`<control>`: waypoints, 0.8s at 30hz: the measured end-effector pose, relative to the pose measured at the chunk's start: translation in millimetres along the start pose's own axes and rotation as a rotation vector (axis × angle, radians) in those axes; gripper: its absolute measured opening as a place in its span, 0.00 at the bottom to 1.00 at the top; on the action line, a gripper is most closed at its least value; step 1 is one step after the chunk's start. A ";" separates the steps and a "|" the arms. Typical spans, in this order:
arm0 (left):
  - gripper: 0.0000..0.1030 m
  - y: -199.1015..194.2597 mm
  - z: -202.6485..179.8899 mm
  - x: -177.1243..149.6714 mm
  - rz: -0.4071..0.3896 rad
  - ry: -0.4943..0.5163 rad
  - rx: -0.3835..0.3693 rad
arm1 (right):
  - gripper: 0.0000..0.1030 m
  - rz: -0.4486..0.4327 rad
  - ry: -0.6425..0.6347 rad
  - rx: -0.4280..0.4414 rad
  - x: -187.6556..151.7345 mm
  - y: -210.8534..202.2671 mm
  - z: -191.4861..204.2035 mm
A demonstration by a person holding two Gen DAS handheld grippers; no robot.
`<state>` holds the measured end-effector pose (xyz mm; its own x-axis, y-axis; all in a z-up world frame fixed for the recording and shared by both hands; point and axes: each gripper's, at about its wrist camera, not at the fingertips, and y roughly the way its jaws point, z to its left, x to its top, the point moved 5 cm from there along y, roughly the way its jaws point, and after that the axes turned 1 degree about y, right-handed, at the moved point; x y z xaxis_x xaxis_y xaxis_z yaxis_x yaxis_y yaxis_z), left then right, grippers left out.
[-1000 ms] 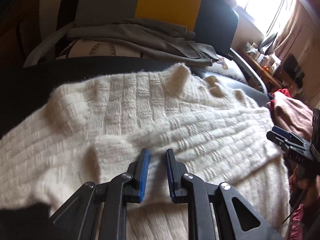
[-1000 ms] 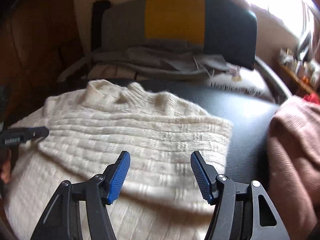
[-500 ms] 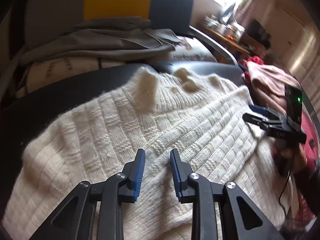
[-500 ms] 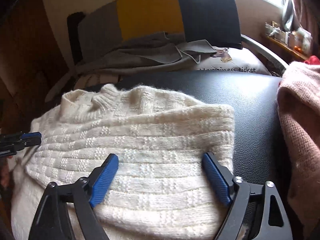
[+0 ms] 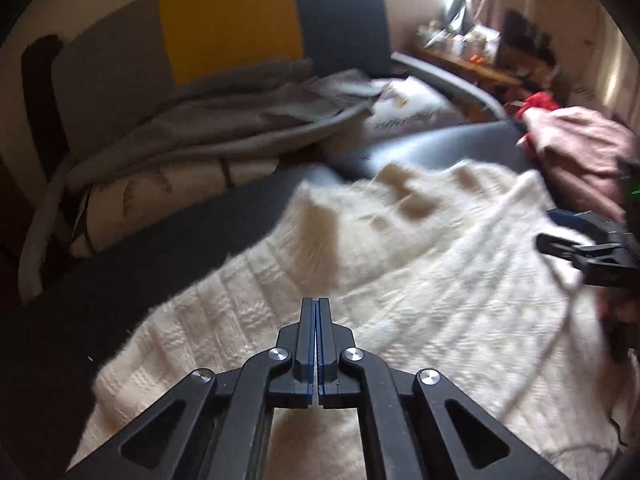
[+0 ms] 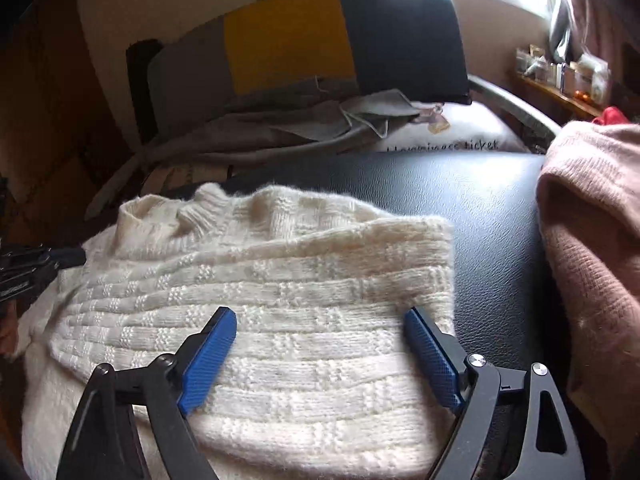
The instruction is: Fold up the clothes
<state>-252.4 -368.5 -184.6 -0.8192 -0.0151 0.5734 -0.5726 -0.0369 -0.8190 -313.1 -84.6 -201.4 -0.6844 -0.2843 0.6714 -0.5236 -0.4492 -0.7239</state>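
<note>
left tool [image 5: 318,308] clamped empty over cream sweater [image 6: 280,320]; right tool [image 6: 320,332] closing, spread wide; "ticket" pillow lettering [image 6: 472,145] legible only here

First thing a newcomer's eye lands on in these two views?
The cream knit sweater spread across the black padded surface fills the middle of both views. The right gripper straddles its folded edge with jaws wide apart, while the left gripper is shut above the knit. Behind, a grey, yellow and dark cushion stands out, and a pink garment lies on the right.
</note>
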 end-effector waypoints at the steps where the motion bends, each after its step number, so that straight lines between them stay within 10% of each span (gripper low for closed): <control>1: 0.00 2.7 1.6 -1.5 0.010 -0.016 0.002 | 0.87 0.011 -0.007 -0.007 -0.1 2.1 1.0; 4: 0.22 -12.1 6.1 -5.0 -0.018 -0.094 -0.171 | 0.92 0.027 -0.031 -0.014 0.2 5.5 5.1; 14: 0.49 -5.4 14.7 -36.5 0.169 0.054 -0.245 | 0.95 0.022 -0.018 0.018 0.9 5.4 4.3; 17: 0.44 -4.9 12.1 -40.2 0.155 0.046 -0.238 | 0.97 0.023 -0.019 0.023 1.2 5.2 5.0; 19: 0.10 -11.4 5.5 -38.7 0.099 0.071 -0.204 | 0.98 0.024 -0.020 0.032 1.1 5.0 6.0; 24: 0.10 -21.5 3.8 -28.6 0.024 0.058 -0.118 | 0.98 0.001 -0.003 0.039 4.1 -5.2 6.7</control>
<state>-216.5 -371.1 -183.3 -0.8314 0.0432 0.5540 -0.5498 0.0811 -0.8314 -309.8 -89.1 -193.8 -0.6833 -0.2877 0.6711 -0.5025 -0.4815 -0.7181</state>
